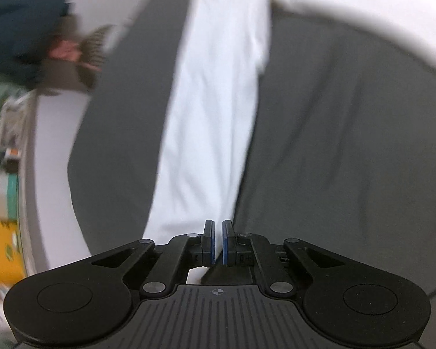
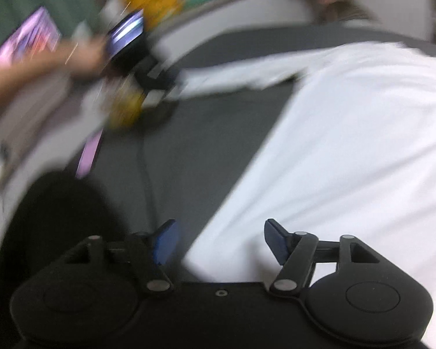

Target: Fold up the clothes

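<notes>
From the left wrist I see my left tool with its blue pads nearly together, pinching the end of a white sleeve that runs away from me as a long strip over the dark grey mat. To do this step well I judge I should keep that pinch firm and carry the sleeve in a low, even arc toward the shirt's body, so the strip lands flat rather than twisted. The sleeve looks soft and thin, with light lengthwise creases; blur hides the cuff detail.

From the right wrist, my right tool stands wide open and grips nothing, its pads straddling the near edge of the white shirt, which lies spread on the mat. The picture is heavily smeared, so I cannot tell whether the pads touch the cloth. Across the mat the other tool holds the sleeve's far end. I'd steady this side before closing on the hem.
</notes>
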